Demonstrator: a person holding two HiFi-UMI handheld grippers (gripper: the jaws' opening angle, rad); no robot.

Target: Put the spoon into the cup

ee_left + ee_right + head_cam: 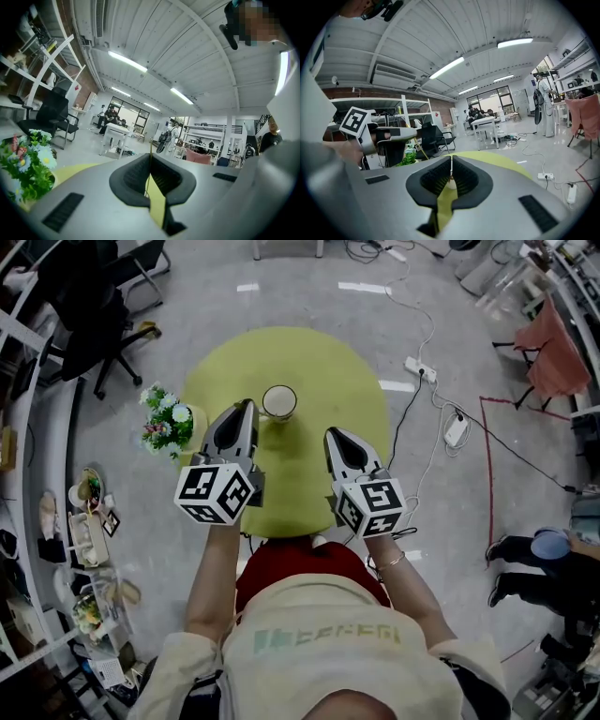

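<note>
A white cup [278,401] stands upright near the far edge of the round yellow-green table [309,362]. No spoon shows in any view. My left gripper [248,405] hovers just left of the cup, its jaws meeting at the tips with nothing between them [150,157]. My right gripper [333,433] hangs over the table's right half, a little nearer to me, also shut [451,160]. A small pale patch shows through the gap behind its tips; I cannot tell what it is. In the right gripper view the left gripper [389,136] appears at the left.
A pot of flowers [167,423] sits at the table's left edge, close to the left gripper. Cables and power strips [457,430] lie on the floor at the right. An office chair [98,324] stands at the far left, shelves [75,531] along the left wall.
</note>
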